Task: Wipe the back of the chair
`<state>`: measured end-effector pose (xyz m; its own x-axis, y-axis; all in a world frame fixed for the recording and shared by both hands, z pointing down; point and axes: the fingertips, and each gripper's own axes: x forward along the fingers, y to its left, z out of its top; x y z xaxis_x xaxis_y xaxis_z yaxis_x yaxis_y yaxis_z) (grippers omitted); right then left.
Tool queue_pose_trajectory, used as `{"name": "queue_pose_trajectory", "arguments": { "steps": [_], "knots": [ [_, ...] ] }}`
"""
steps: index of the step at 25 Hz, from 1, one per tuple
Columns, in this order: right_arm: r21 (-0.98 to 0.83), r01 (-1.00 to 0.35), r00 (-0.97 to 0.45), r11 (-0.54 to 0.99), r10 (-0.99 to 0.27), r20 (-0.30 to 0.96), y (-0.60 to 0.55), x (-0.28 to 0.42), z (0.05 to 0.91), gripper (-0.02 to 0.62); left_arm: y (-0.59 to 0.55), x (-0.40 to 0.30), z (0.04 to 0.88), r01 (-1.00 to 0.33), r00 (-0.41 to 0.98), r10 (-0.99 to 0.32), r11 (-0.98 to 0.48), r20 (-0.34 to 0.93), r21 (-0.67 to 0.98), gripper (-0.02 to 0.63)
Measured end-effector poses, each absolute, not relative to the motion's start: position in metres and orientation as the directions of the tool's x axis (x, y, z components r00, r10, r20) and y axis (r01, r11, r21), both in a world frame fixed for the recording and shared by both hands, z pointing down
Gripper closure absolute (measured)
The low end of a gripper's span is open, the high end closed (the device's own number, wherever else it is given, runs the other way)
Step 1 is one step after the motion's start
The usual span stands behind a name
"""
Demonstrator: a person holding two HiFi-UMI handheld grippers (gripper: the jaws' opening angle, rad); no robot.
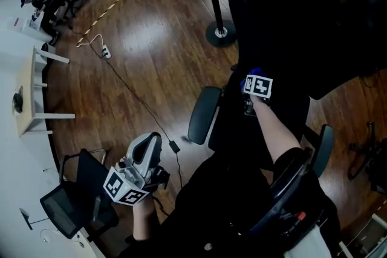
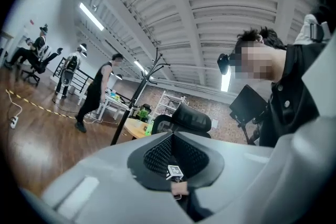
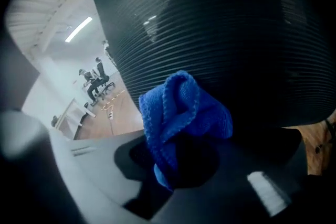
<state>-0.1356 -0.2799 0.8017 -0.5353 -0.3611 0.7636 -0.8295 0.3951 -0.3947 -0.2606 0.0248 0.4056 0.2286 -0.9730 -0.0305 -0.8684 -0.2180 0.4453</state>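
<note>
Chair: a black office chair stands on the right of the wooden floor (image 1: 151, 57).
Chair back (image 3: 220, 34): dark ribbed mesh on the far right, filling most of the right gripper view.
Right gripper (image 1: 253, 81): reached forward to the chair back, jaws closed on a bunched blue cloth (image 3: 181, 118).
Cloth: its free folds lie against the mesh, low on the back.
Left gripper (image 1: 145, 151): held low on the near left, well apart from the chair, jaws drawn together with nothing between them.
Armrest (image 1: 202, 115): grey, between the two grippers.
Coat stand (image 1: 213, 3): far side, its round base just left of the chair.
</note>
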Motion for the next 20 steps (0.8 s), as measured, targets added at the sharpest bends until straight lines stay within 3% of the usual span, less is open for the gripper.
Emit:
{"name": "queue_pose_trajectory", "arguments": {
  "steps": [4,10,14,20],
  "knots": [
    [-0.505,-0.693,-0.696,0.514,-0.295,0.655,-0.26,-0.188,0.775,0.537,0.043,-0.269,0.405,-0.876,0.188,-0.981,-0.184,-0.035,0.445,0.604],
    [-0.524,-0.544,-0.836,0.655,-0.373,0.402,-0.25,-0.185,0.668,0.537,0.027,-0.269,0.398,-0.851,0.264,-0.96,-0.276,-0.09,0.447,0.604],
    [-0.498,-0.442,-0.894,0.746,-0.412,0.176,-0.217,-0.146,0.567,0.537,-0.012,-0.259,0.39,-0.799,0.395,-0.903,-0.427,-0.166,0.423,0.604],
    [-0.428,-0.463,-0.835,0.776,-0.544,-0.084,-0.167,-0.028,0.421,0.537,-0.057,-0.175,0.355,-0.656,0.602,-0.743,-0.669,-0.292,0.349,0.604]
  ]
}}
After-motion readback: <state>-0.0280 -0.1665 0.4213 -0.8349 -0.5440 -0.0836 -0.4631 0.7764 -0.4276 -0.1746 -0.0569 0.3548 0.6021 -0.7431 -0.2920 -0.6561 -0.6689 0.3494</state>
